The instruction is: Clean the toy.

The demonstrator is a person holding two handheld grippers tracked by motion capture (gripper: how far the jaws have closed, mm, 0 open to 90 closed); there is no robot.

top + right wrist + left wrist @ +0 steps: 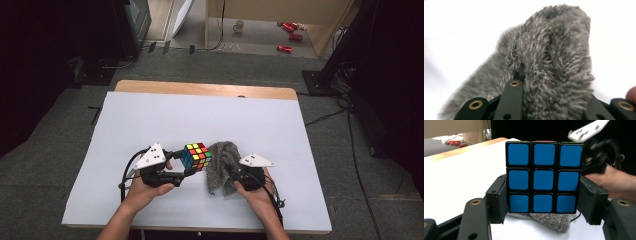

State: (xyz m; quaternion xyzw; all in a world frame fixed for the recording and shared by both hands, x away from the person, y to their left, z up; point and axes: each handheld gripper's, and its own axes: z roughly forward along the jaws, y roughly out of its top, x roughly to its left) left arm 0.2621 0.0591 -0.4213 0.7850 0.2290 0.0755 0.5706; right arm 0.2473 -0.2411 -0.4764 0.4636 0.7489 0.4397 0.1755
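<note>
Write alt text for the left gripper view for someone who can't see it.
A puzzle cube, its all-blue face toward the camera, is clamped between the left gripper's two black jaws above a grey fuzzy cloth on a white table.

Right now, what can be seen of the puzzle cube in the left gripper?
The puzzle cube is a three-by-three twisty cube with a black frame and glossy stickers. In the left gripper view its facing side is all blue; the high view shows a mixed top of yellow, green, red and orange. It sits upright and square, clamped at its lower sides between the left gripper fingers, raised just above the white table cover. A grey fuzzy cloth lies right beside and beneath it.
</note>
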